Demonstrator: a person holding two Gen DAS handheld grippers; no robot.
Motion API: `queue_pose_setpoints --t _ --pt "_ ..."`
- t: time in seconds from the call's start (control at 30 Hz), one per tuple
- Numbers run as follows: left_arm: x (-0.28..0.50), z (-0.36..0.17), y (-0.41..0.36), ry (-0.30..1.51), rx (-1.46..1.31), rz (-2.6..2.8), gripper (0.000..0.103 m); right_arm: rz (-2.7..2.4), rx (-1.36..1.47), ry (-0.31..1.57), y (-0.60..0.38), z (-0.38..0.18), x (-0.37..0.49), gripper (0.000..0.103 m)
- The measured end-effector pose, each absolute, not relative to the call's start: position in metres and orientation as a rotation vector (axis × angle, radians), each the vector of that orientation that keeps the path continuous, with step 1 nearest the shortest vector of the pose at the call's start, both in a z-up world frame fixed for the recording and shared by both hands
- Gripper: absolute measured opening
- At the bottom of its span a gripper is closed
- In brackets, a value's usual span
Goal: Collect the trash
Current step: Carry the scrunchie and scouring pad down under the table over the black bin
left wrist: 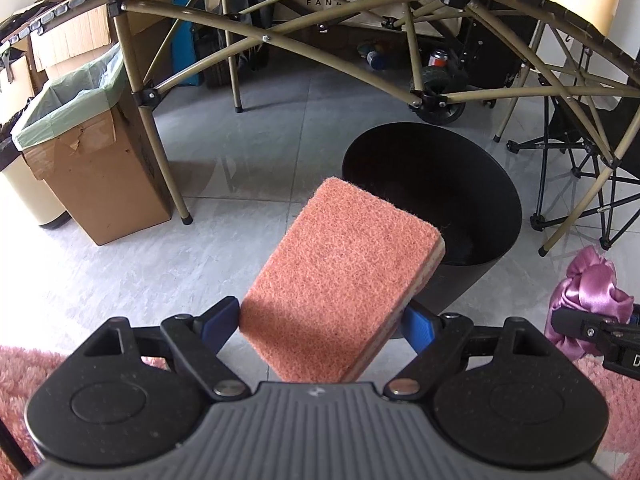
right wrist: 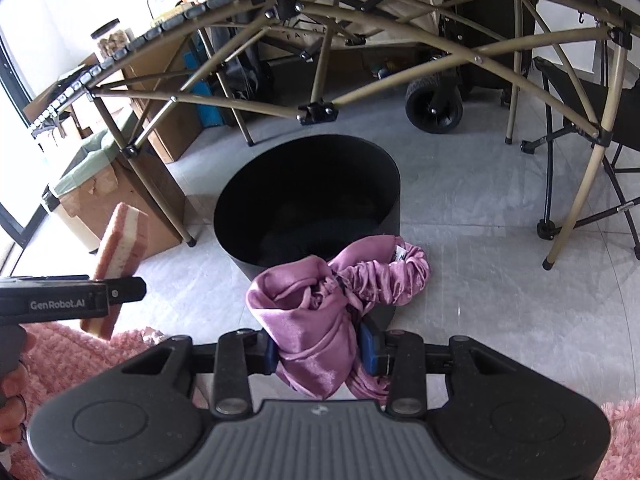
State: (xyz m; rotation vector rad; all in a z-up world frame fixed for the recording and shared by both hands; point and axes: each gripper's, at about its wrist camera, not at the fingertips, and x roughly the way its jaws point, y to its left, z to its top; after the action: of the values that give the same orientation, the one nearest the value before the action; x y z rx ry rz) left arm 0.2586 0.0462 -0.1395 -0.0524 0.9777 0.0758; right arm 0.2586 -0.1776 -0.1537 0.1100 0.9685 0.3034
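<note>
The sponge (left wrist: pixel 340 276) sits dead centre in the left wrist view, a pinkish-orange scouring pad with a pale layer along its edge, tilted up and away from the camera. The left gripper (left wrist: pixel 320 322) has its jaws clamped on the sponge's two long sides, blue pads (left wrist: pixel 220 318) pressing in at its lower end. The sponge's far corner overlaps the rim of the black bin (left wrist: pixel 472 208) in that frame, so it hangs in front of the opening, though I can't tell whether it's really over it.

In the right wrist view the purple satin cloth (right wrist: pixel 320 312) is bunched up mid-frame, and the right gripper (right wrist: pixel 320 350) has its jaws closed tight on the lower part of the bundle. The gathered end flops toward the right, against the near wall of the bin, whose dark opening fills the centre of that frame.

Same view, lower left: the other gripper and sponge show from the side, with part of a hand (right wrist: pixel 14 384) at the edge.

Around all that: grey tiled floor (left wrist: pixel 240 152), a fluffy pink rug (left wrist: pixel 20 380) along the bottom corners, a folding table frame (left wrist: pixel 280 40) arching over the top, and a cardboard box with a green liner (left wrist: pixel 92 152) at the left.
</note>
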Motion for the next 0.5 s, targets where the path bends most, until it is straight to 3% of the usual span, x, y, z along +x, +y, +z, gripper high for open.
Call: queue_pose_setpoints --t 0.5 --pt "0.2681 -0.1427 0.0515 1.004 -0.079 0.128 0.085 0.291 0.115 0.986 -0.1755 -0.1554 0.2686 0.037"
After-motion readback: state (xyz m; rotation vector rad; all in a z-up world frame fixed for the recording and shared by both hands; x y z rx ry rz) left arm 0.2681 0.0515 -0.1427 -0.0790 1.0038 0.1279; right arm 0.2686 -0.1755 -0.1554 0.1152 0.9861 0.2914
